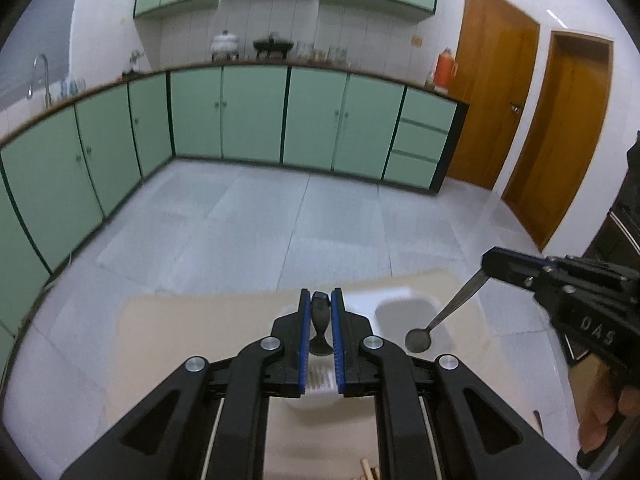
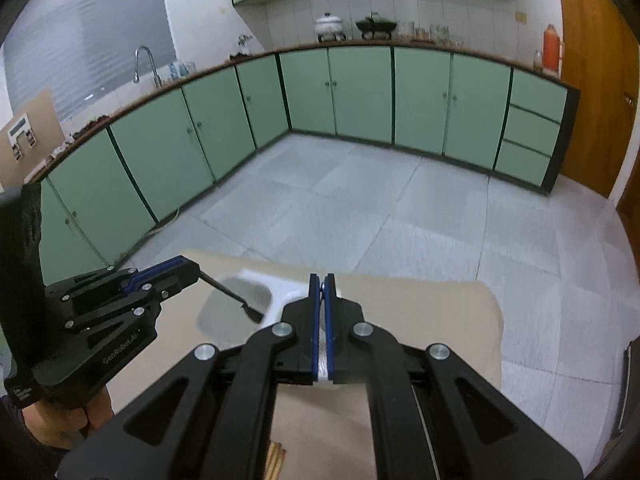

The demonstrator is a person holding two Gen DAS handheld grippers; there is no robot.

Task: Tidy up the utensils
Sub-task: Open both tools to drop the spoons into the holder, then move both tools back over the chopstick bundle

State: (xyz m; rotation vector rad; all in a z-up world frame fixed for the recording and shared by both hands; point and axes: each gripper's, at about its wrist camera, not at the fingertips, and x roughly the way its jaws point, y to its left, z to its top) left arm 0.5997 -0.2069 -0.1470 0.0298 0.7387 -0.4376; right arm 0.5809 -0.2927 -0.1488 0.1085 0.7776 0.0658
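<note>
My left gripper [image 1: 320,294] is shut on a black-handled utensil [image 1: 320,312], whose wider end hangs down between the blue pads. The same gripper [image 2: 196,270] shows at the left of the right wrist view, with the black utensil [image 2: 234,294] slanting over a white compartment tray [image 2: 280,304]. My right gripper [image 2: 323,280] is shut on the thin handle of a metal spoon [image 1: 418,340]. That gripper [image 1: 486,260] hangs at the right, and the spoon's bowl is low over the tray [image 1: 392,294]. The tray lies at the far edge of a tan table [image 1: 180,340].
Pale wooden sticks [image 1: 370,472] lie on the table just below the grippers. A hand [image 1: 600,420] holds the right gripper's grip. Beyond the table [image 2: 420,320] comes tiled floor [image 2: 360,208], then green cabinets [image 2: 360,92] and brown doors [image 1: 492,100].
</note>
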